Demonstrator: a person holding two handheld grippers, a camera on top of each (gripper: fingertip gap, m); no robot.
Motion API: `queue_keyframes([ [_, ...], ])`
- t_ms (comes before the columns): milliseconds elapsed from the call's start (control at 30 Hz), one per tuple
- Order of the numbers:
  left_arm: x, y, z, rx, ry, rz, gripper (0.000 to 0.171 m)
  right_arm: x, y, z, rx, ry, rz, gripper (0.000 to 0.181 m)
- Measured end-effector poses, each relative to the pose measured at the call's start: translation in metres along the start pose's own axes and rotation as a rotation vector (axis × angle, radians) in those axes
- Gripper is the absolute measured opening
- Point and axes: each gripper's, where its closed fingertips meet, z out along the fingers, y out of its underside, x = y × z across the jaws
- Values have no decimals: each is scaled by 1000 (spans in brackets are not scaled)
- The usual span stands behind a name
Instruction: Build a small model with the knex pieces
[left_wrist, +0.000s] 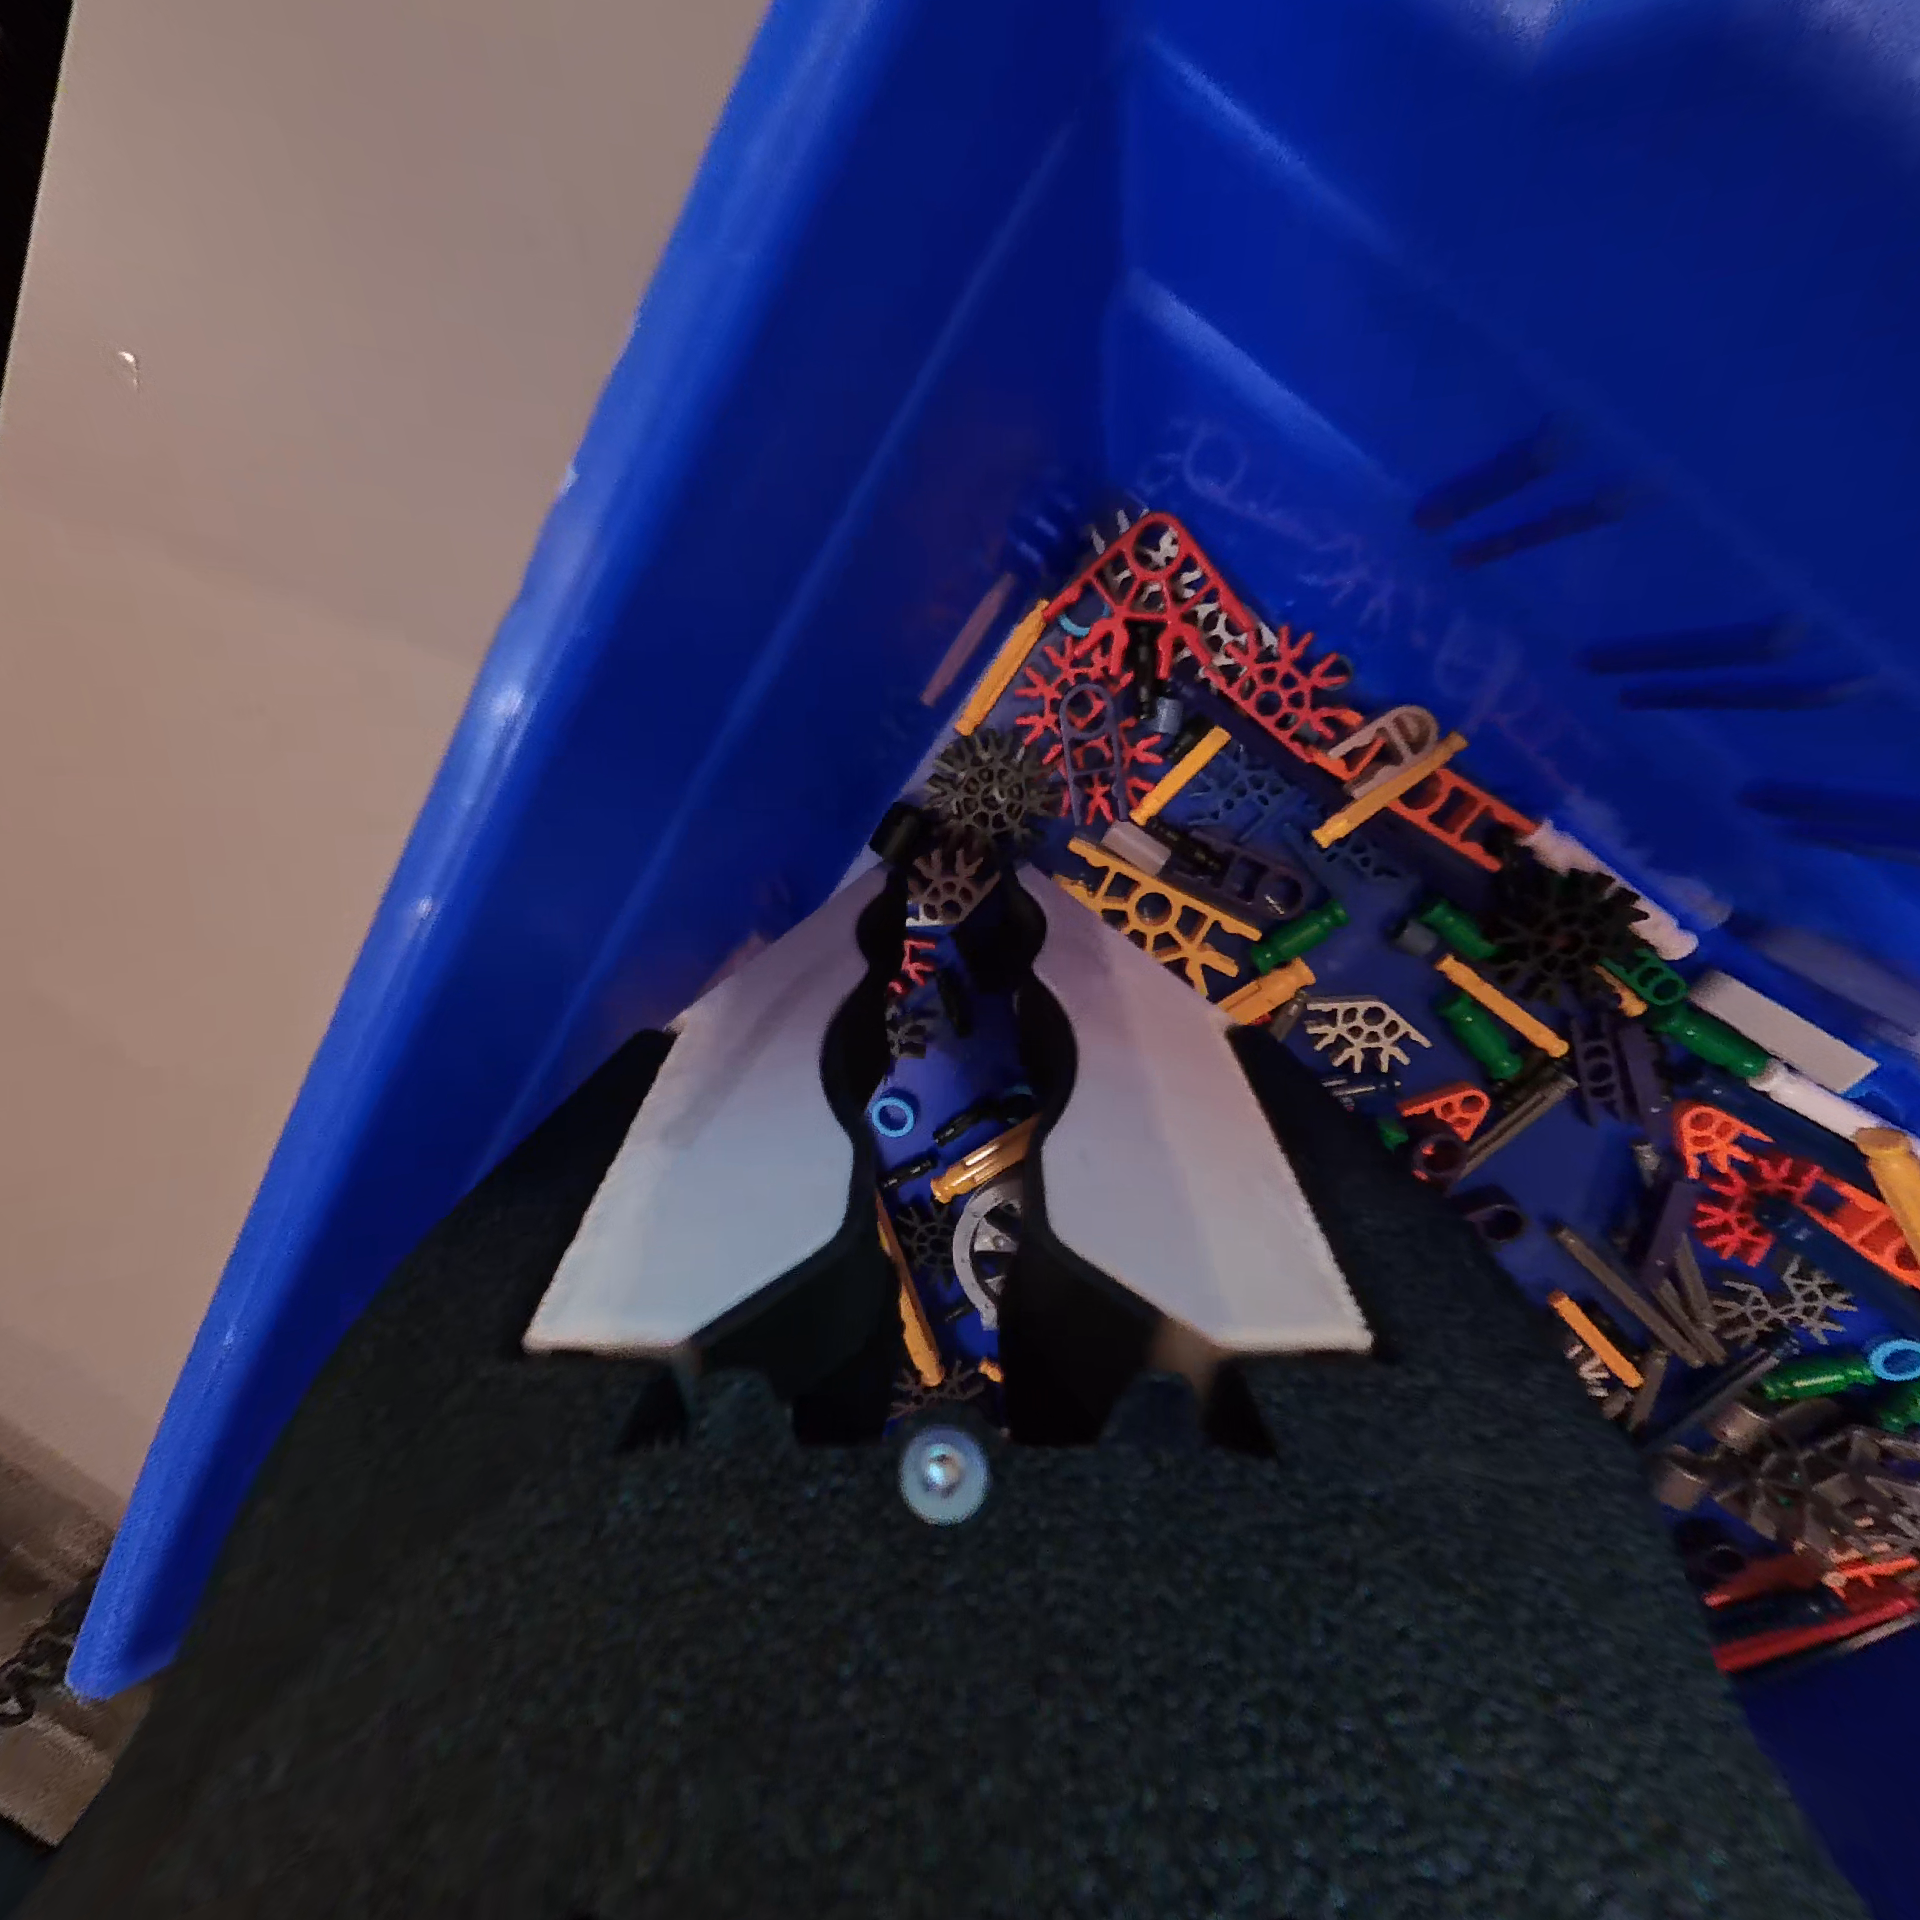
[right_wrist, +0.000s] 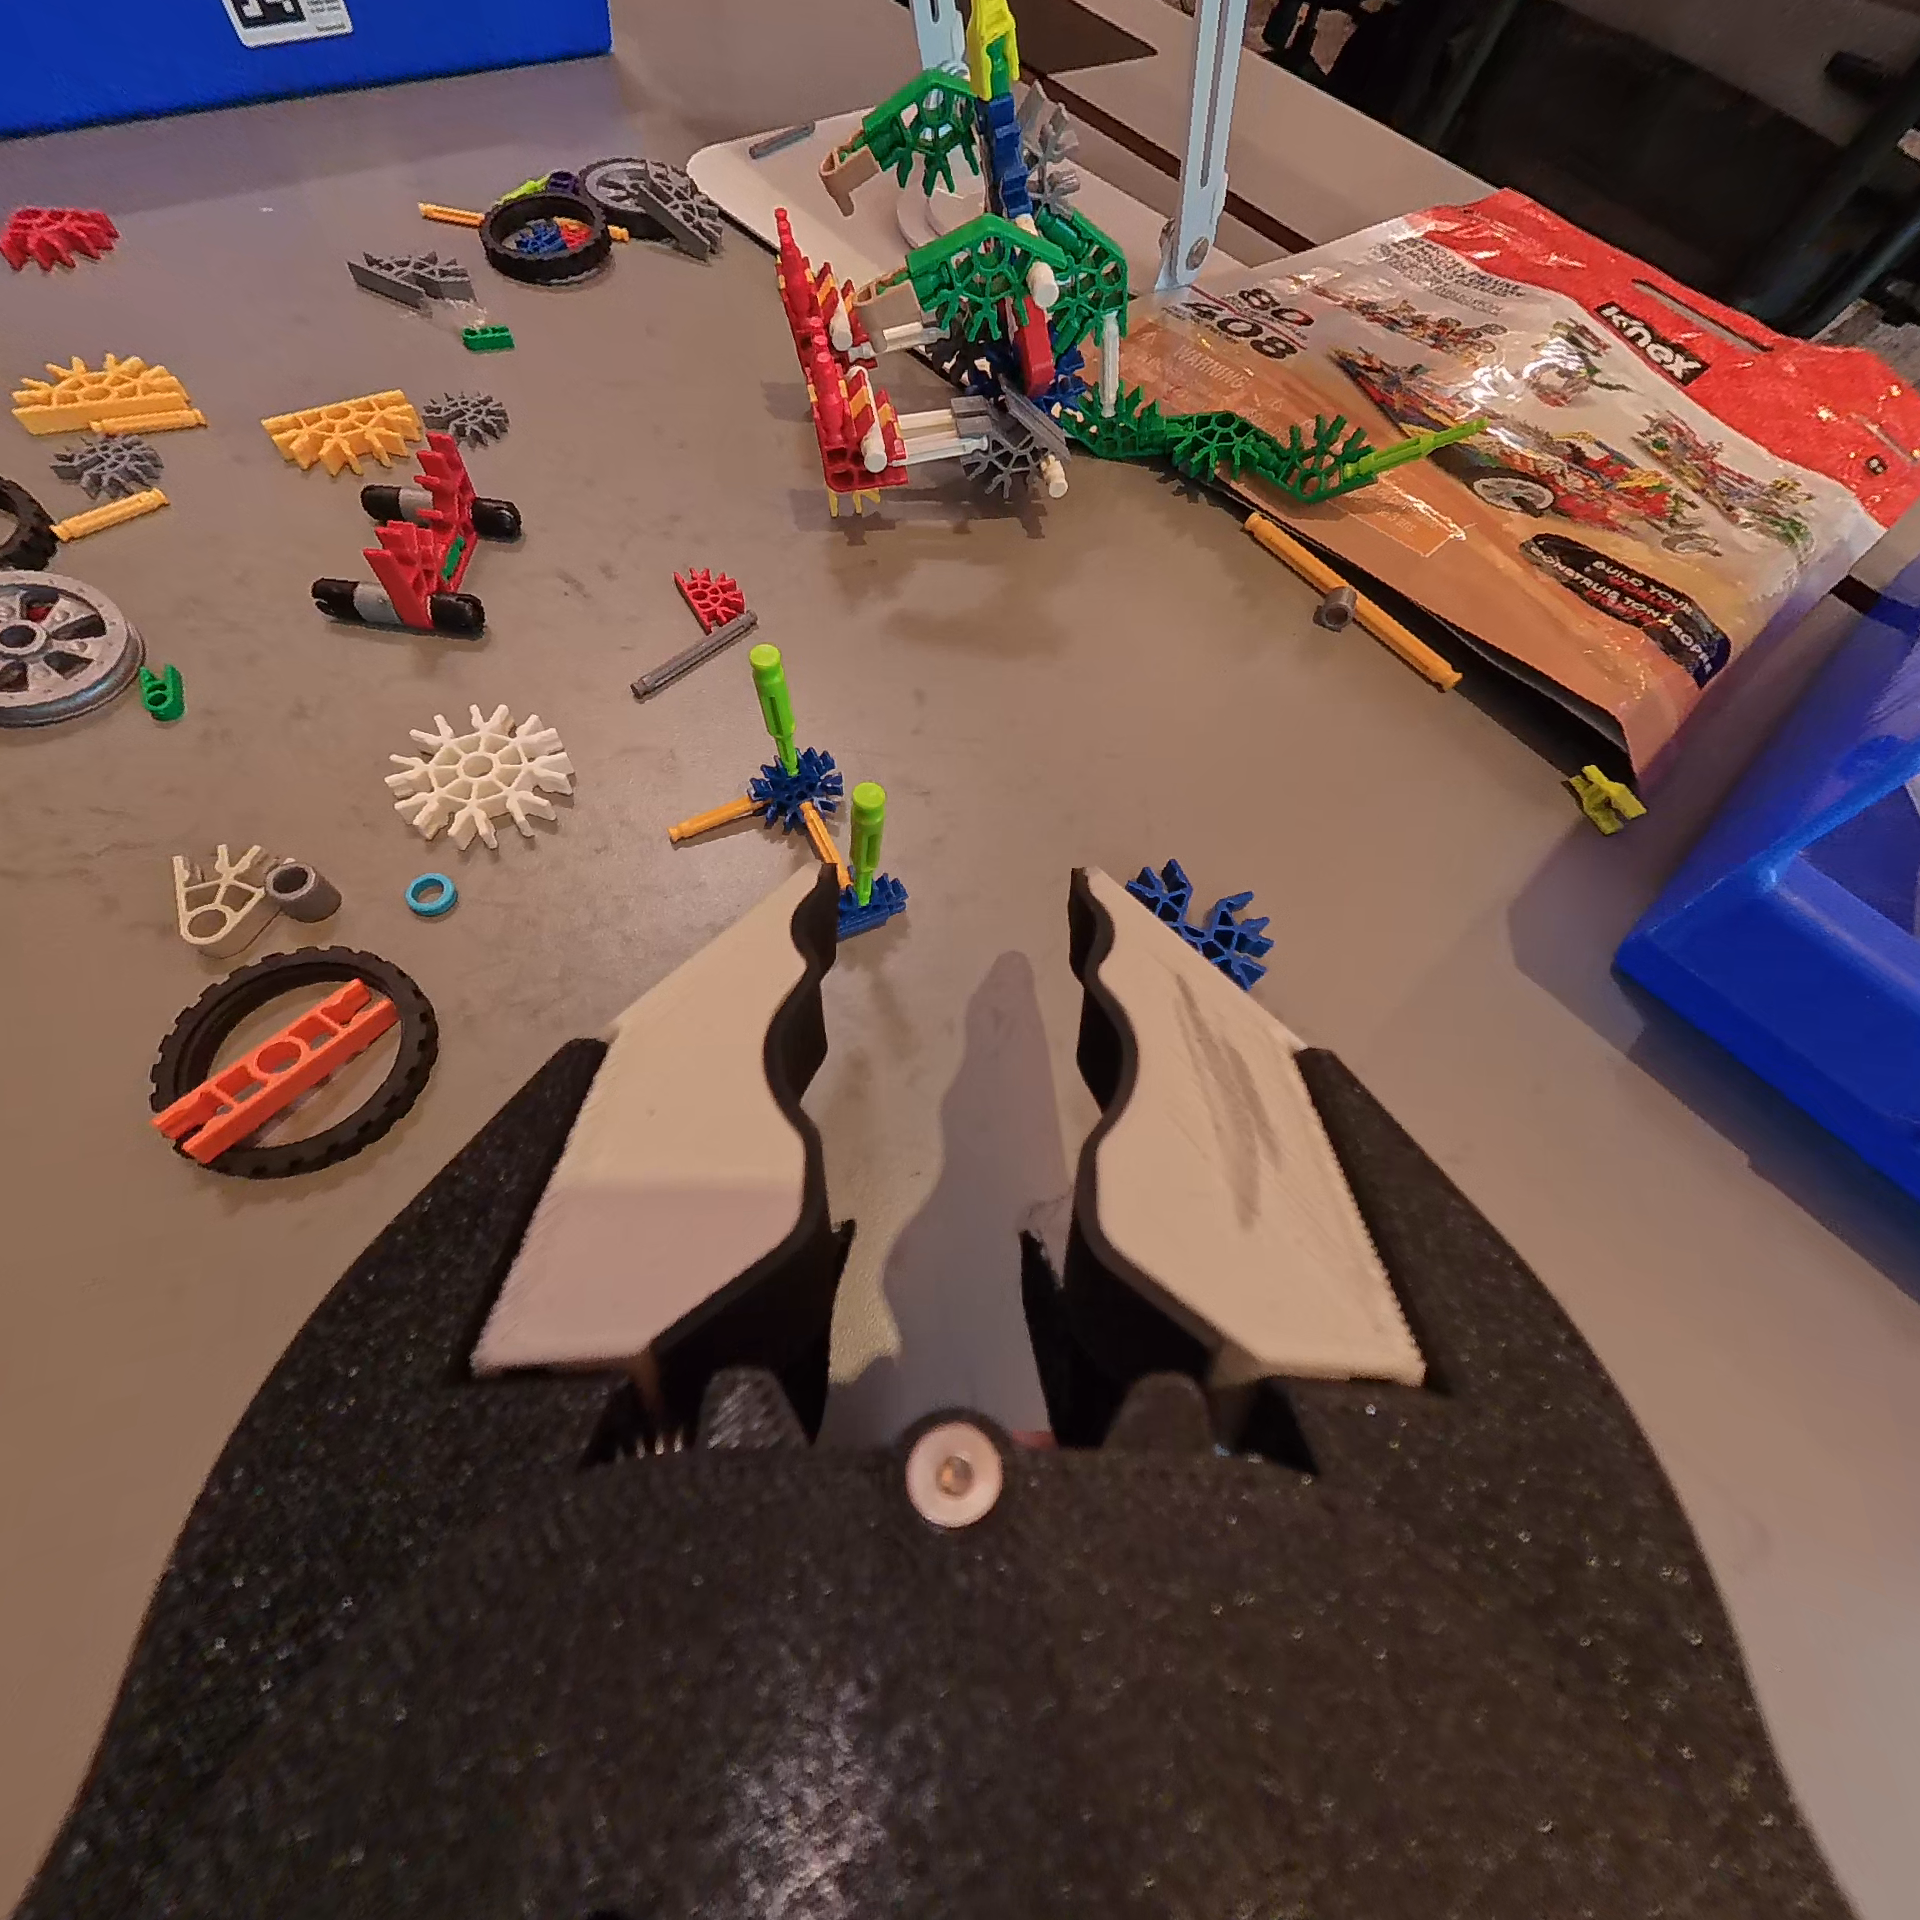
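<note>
Both claws differ in how they stand. Left gripper reaches down into a blue bin, its fingers drawn nearly together around a grey snowflake-shaped connector at their tips; the picture is dim and blurred there, so whether the piece is truly pinched or only lies between the tips cannot be told. A dark round connector sits just beyond the tips, against the bin's inner wall. The bin floor is littered with mixed building-toy pieces in red, yellow, green, orange and grey.

Right gripper hovers over a grey table with its fingers spread wide and nothing between them. A blue connector lies just beside the right fingertip, and a small blue assembly with green rods stands just beside the left one. Farther ahead stands a red and green model, next to a printed bag. A white snowflake connector and a black tyre lie off to the left.
</note>
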Motion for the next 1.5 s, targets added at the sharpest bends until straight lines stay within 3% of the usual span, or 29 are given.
queue_keyframes([
  [67,-1,0,-1,3,-5,-1,13,0,0,0,1,0,0,44],
  [133,-4,-2,-4,24,-21,-12,0,0,0,0,2,-1,0,44],
  [467,-5,3,-4,13,-30,-20,0,-1,-1,-1,10,-2,-2,44],
  [633,-8,3,-1,19,-38,-43,17,-1,-1,-1,12,-4,-3,44],
  [1500,3,6,-3,2,7,-24,10,-1,-2,-2,16,-7,-4,44],
])
